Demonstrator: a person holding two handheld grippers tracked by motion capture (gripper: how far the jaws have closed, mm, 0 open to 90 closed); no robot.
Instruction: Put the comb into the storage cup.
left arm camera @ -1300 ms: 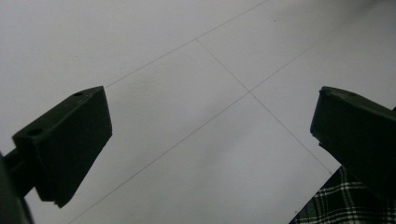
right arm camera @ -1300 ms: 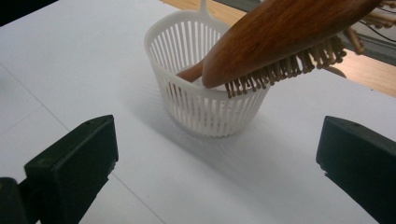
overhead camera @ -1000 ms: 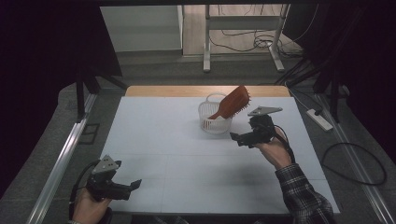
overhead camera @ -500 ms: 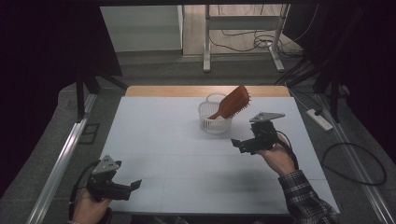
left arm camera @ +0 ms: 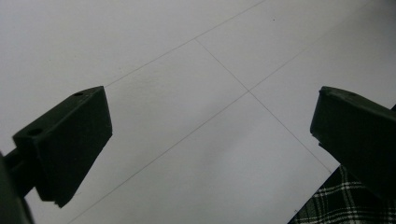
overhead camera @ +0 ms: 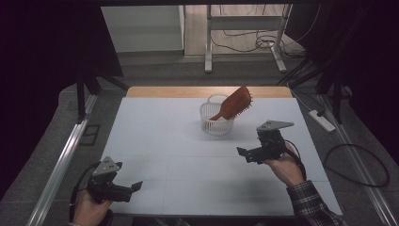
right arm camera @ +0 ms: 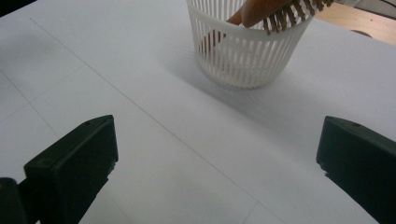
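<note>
Hairbrush (overhead camera: 236, 104), orange-brown, bristled, tilted in basket (overhead camera: 214, 123)

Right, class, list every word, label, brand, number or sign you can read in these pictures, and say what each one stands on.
None: no readable text anywhere.
White basket: plain slats, no label.
Brown hairbrush leaning in it: no brand to be seen.
White table: only thin seam lines.
Left gripper and right gripper: black jaws open, unmarked.
Power strip on the floor: too small to tell.
</note>
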